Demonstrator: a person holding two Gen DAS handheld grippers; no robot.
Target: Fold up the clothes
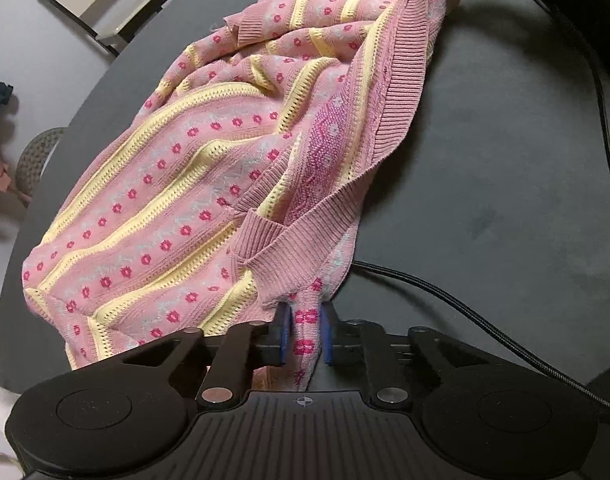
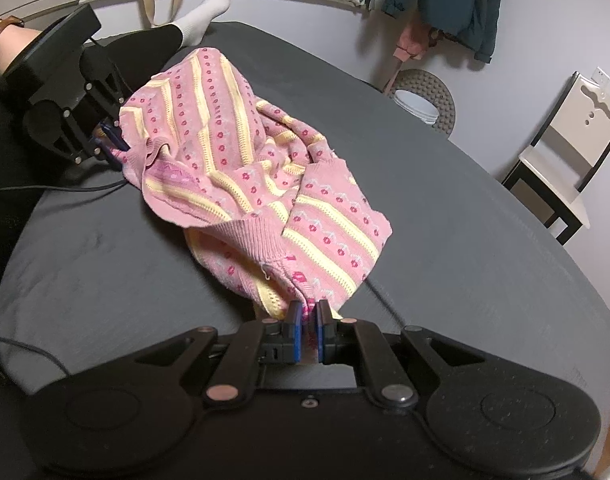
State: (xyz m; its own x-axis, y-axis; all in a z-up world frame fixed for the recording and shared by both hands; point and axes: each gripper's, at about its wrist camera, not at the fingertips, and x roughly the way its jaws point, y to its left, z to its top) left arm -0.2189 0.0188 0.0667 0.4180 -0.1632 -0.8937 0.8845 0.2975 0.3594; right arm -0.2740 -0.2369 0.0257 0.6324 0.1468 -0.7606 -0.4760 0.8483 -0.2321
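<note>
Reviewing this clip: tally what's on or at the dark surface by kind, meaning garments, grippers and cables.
Garments: 1, the pink knitted sweater
Grippers: 2, left gripper and right gripper, each shut on the sweater
Cables: 2 lying on the dark surface, one and another
Total: 5

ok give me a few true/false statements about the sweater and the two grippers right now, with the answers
1. The left gripper is clamped on a bit of the pink sweater. True.
2. The right gripper is open and holds nothing. False: its blue pads pinch sweater fabric.
3. The sweater is folded into a neat flat rectangle. False: it lies crumpled and bunched on the dark surface.
4. The sweater has yellow stripes and small red flowers. True.
5. A chair stands beyond the surface. True.
</note>
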